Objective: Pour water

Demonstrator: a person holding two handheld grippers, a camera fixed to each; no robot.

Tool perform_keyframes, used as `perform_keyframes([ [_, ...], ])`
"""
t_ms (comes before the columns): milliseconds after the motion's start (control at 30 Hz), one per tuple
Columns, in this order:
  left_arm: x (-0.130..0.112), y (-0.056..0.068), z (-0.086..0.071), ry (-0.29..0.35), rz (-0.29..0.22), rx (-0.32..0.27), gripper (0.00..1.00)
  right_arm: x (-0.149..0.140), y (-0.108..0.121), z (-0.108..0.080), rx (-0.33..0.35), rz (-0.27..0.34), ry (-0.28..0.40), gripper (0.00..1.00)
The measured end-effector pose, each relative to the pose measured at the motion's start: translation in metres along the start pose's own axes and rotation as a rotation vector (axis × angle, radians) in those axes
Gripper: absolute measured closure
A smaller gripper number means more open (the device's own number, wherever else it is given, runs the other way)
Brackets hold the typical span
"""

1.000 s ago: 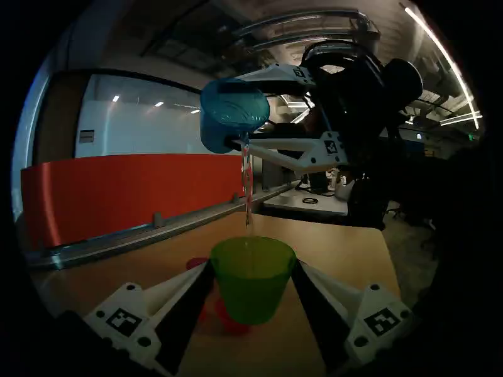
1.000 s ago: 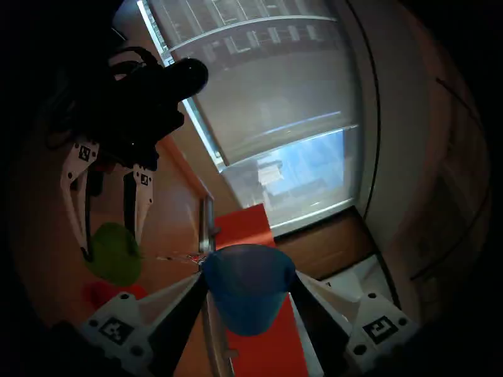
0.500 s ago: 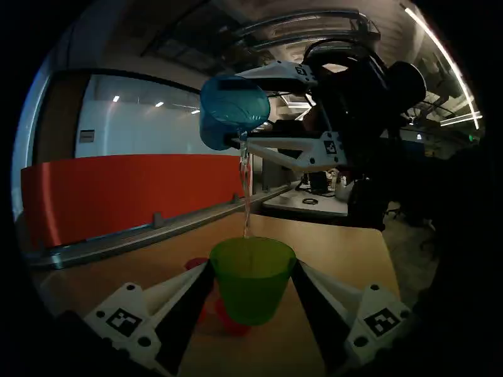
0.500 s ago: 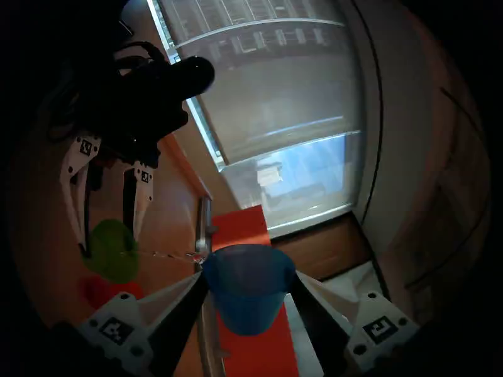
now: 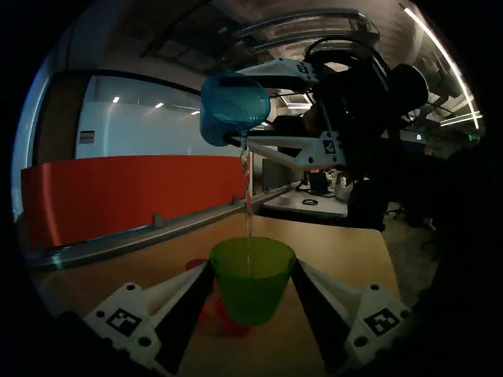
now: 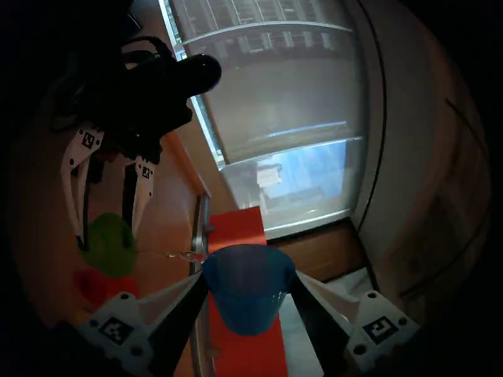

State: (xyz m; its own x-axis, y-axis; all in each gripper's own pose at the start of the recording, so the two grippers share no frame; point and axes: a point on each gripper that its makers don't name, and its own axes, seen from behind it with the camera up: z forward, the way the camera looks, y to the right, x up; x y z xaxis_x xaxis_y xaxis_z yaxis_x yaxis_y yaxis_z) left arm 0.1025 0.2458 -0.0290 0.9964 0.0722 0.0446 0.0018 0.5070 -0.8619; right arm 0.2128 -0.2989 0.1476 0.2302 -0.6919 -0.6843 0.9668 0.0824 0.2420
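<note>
In the left gripper view my left gripper (image 5: 251, 286) is shut on a green cup (image 5: 252, 276), held upright just above the wooden table (image 5: 339, 251). Above it my right gripper (image 5: 236, 122) holds a blue cup (image 5: 231, 113) tipped over, and a thin stream of water (image 5: 248, 195) falls from its rim into the green cup. In the right gripper view my right gripper (image 6: 249, 295) is shut on the blue cup (image 6: 248, 292); water (image 6: 173, 254) leaves its rim toward the green cup (image 6: 110, 245) held by the left gripper (image 6: 107, 242).
A red object (image 5: 220, 311) lies on the table behind the green cup, also seen as the red object (image 6: 94, 286). An orange partition (image 5: 126, 188) with a metal rail (image 5: 157, 223) borders the table's far side. Desks and a person's dark sleeve (image 5: 371, 125) stand beyond.
The blue cup has tipped a little further and the stream keeps running into the green cup. The left gripper and green cup have held still.
</note>
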Motion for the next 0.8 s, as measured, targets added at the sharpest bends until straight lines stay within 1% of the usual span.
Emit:
perform_keyframes([
  [300, 0.001, 0.001, 0.001, 0.001, 0.001, 0.001, 0.13, 0.005, 0.002, -0.004, -0.006, -0.043, -0.002, 0.10],
  [800, 0.003, 0.001, 0.000, 0.009, -0.001, 0.002, 0.13, 0.012, 0.004, 0.001, -0.020, -0.109, -0.001, 0.09],
])
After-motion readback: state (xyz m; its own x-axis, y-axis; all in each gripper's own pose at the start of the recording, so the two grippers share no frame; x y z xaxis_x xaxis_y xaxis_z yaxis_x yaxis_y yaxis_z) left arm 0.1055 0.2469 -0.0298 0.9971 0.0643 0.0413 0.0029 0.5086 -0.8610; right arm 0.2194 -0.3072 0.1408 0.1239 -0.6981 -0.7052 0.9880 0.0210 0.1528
